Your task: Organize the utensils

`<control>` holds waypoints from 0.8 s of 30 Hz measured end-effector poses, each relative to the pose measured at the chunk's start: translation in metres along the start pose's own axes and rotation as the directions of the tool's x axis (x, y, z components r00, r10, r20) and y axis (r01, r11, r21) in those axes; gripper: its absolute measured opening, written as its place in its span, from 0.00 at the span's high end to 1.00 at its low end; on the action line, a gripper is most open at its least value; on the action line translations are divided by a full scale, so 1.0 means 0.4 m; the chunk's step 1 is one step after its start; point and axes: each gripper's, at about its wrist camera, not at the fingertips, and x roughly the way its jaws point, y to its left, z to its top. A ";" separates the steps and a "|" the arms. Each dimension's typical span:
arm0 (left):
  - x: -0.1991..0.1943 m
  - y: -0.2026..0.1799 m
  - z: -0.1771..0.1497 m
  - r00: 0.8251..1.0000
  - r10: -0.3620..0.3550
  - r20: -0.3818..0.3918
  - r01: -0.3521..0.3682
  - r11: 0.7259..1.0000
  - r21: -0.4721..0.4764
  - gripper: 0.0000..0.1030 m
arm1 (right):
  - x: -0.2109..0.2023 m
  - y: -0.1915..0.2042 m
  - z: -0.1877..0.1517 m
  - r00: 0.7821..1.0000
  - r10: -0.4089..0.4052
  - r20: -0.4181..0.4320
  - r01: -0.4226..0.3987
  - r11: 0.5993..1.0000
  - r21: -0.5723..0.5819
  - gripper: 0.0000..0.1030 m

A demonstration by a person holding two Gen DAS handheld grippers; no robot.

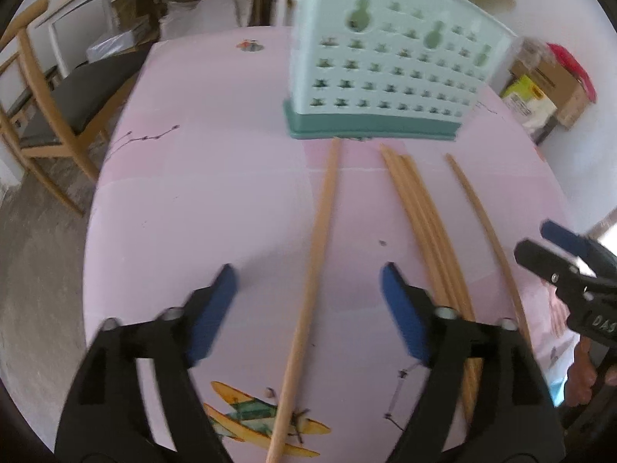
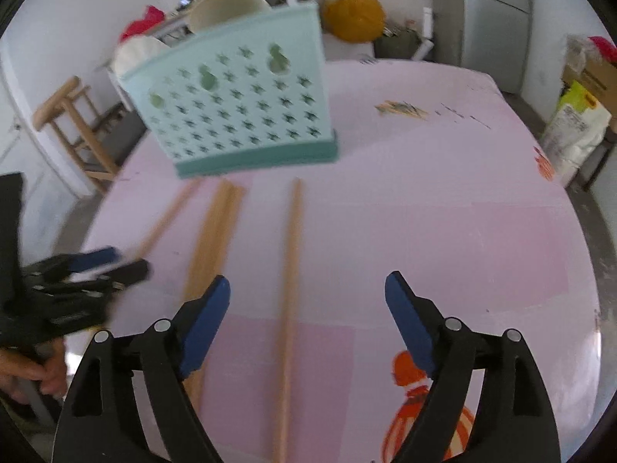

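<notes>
Fingers of left gripper point(image 1: 308, 301) and right gripper point(image 2: 307, 308) spread, empty, each straddling one of the slender round pale wooden chopsticks point(image 1: 316, 254) lying on pink tablecloth point(image 1: 216, 200) before perforated mint plastic utensil holder point(image 1: 385, 77); likely light, stiff, roll-prone; pinch mid-shaft.

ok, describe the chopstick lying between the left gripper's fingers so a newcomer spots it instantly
Find the mint utensil holder standing on the pink table. Wooden chopsticks lie in front of it. The target chopstick is the leftmost, lying alone, apart from the bundled chopsticks to its right.
</notes>
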 end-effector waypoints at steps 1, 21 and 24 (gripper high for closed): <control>0.002 0.007 0.001 1.000 0.011 0.001 -0.011 1.000 -0.005 0.20 | 0.012 -0.002 -0.002 0.999 -0.030 -0.016 0.030 1.000 0.000 0.21; 0.028 -0.008 0.003 0.993 0.121 -0.014 -0.120 0.992 0.047 0.08 | 0.062 0.015 -0.028 0.992 -0.111 -0.056 0.108 0.993 -0.051 0.06; 0.027 -0.010 0.005 0.992 0.122 -0.019 -0.121 0.991 0.048 0.08 | 0.062 0.015 -0.030 0.993 -0.108 -0.049 0.105 0.993 -0.055 0.06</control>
